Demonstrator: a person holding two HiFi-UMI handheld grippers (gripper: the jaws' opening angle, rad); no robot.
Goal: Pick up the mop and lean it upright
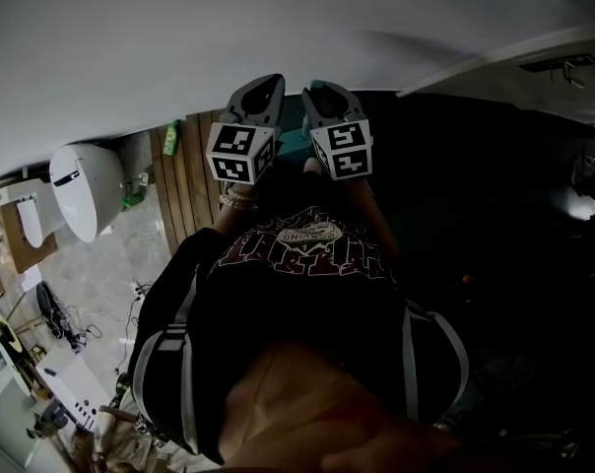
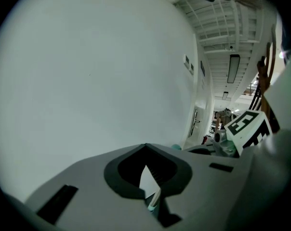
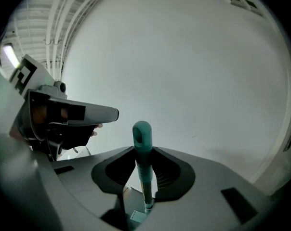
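Note:
The mop's handle (image 3: 141, 134) stands upright between the jaws of my right gripper (image 3: 141, 152), which is shut on it just below its teal tip with the hanging hole. In the head view a bit of that teal handle (image 1: 296, 144) shows between the two grippers, which are held side by side against a white wall. My left gripper (image 1: 268, 85) is to the left of my right gripper (image 1: 323, 89). The left gripper (image 2: 145, 150) has its jaws together with only a thin slit between them. The mop head is hidden.
The white wall (image 1: 179, 37) is close in front of both grippers. A white toilet (image 1: 81, 190) stands at the left beside a strip of wooden planks (image 1: 184, 180). Cables and clutter (image 1: 56, 328) lie on the tiled floor at the lower left.

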